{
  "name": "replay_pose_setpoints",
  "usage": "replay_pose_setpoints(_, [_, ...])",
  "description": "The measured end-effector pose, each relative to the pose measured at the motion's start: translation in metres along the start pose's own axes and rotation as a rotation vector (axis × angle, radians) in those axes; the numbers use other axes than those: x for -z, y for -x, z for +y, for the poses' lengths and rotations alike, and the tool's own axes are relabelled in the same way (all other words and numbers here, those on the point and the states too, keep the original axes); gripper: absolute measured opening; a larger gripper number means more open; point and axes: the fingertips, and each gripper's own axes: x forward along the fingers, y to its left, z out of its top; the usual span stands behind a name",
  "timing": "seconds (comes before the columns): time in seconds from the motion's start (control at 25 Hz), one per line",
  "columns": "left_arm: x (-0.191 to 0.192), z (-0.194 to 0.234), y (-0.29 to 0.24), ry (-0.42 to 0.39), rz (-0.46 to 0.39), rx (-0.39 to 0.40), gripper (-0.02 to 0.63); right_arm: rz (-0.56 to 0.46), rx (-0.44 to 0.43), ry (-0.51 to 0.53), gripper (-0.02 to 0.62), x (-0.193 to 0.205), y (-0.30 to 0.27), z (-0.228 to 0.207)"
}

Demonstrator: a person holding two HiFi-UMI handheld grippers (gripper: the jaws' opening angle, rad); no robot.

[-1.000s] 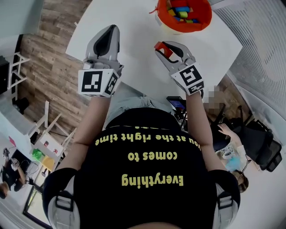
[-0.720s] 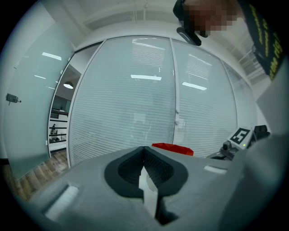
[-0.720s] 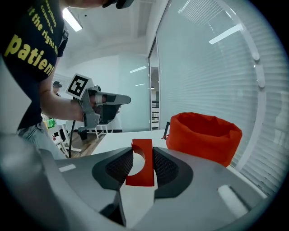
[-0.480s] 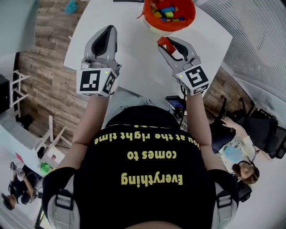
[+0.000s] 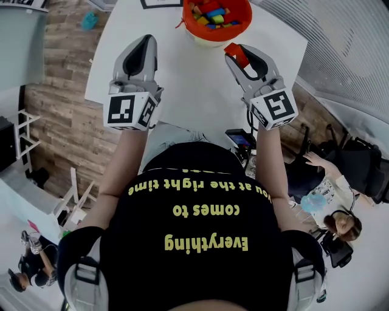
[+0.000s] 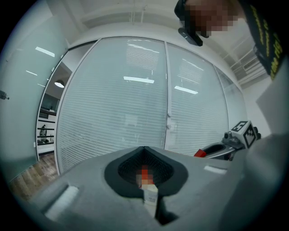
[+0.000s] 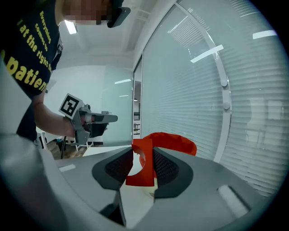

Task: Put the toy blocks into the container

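The right tool (image 5: 242, 54) pinches a red block (image 5: 235, 52) between its jaws, seemingly just short of the container (image 5: 242, 24).

shirt (image 5: 200, 276) print, "Everything comes to"

A white desk (image 5: 182, 85) with rounded corners is seen from above in the head view, set on a floor (image 5: 61, 103) of brown wood planks. One thing is seen standing directly on it: an orange container (image 5: 242, 23), placed at the desk's far side and partly cut off at the top of that view. Toy blocks (image 5: 209, 12) of several colours, blue, green, yellow and red among them, are held inside it.
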Motion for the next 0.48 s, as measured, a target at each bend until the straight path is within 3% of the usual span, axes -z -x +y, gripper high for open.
replay_pose_setpoints(0.48, [0.003,-0.005,-0.012,-0.006,0.011,0.025,0.0,-0.038,0.057,-0.011,0.143,-0.014,0.012,-0.017])
